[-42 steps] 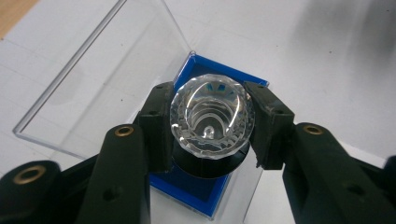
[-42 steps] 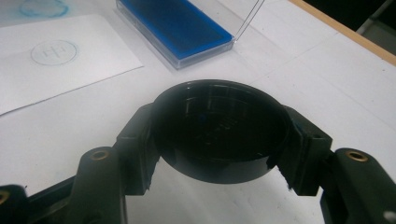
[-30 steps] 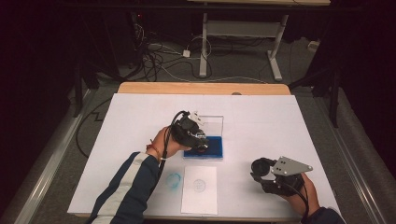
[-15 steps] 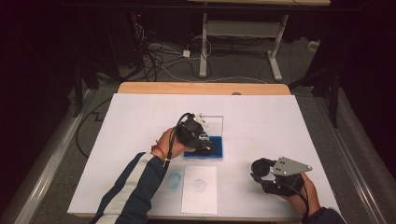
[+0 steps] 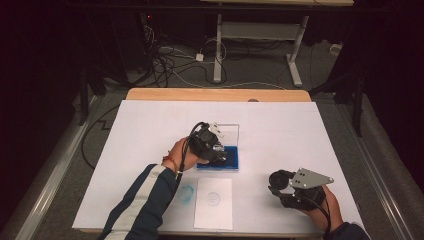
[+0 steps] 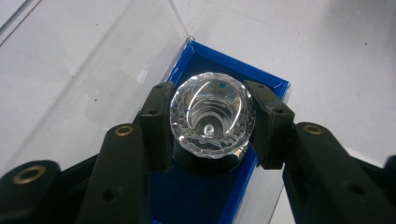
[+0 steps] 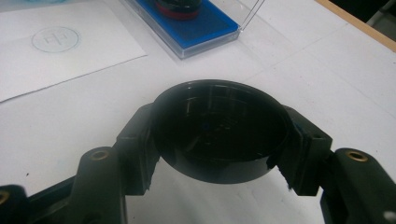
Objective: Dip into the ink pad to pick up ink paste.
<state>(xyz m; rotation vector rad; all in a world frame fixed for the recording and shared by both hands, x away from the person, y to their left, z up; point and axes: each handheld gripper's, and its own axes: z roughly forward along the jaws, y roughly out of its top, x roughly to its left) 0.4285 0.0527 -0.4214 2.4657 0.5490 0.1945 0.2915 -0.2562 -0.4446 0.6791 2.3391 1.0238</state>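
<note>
Bench (image 5: 150, 130): white top, with a tan wooden edge at the far side. Ink pad (image 6: 205, 196): deep blue, in a clear case. Stamp (image 6: 211, 119): clear faceted handle with a black base; in the right gripper view a red band shows around it. Cap (image 7: 219, 133): glossy black. Paper sheet (image 5: 214, 204): white, bearing a faint blue-green circular print. Blue-green smudge (image 5: 186, 193) on the bench beside it. Sleeve (image 5: 142, 202): dark blue with a white stripe.
</note>
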